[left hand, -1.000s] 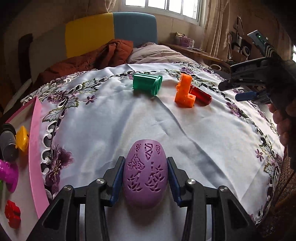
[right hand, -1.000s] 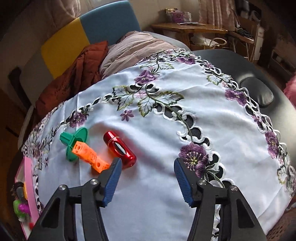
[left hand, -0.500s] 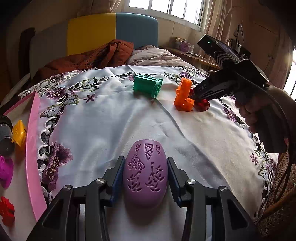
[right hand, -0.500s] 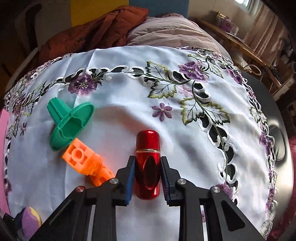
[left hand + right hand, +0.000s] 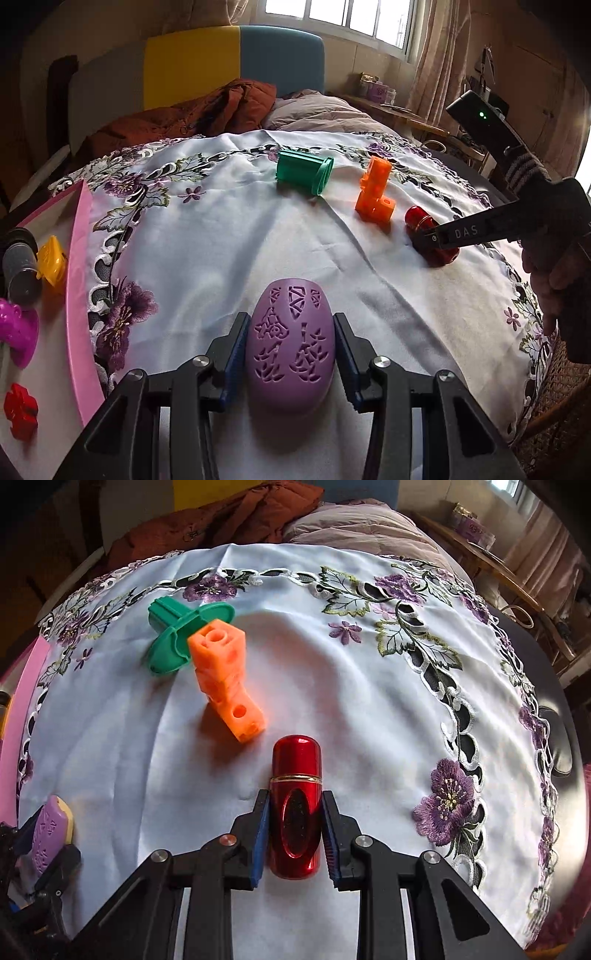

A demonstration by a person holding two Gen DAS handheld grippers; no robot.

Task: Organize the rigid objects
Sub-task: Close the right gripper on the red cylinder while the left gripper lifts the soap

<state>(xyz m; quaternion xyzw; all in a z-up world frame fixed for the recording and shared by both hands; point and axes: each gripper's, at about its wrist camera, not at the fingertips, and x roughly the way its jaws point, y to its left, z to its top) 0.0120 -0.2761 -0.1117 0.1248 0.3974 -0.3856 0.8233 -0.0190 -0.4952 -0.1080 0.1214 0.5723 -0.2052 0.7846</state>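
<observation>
the left tongs pinch a purple oval piece with cut-out patterns, blue pads pressed against both its sides, just above the white embroidered tablecloth that covers the table. the right tongs are closed around a shiny red capsule, which points away from the camera with its rounded cap past the fingertips; whether it rests on the cloth or hangs just above cannot be told. just beside the capsule, up and to the left in the right wrist view, an orange block piece with round holes lies on the cloth, and a green flanged spool lies behind it, touching or nearly so. at the left edge of the table sits a pink tray. it holds a yellow piece, a grey cylinder, a magenta piece and a small red piece.
</observation>
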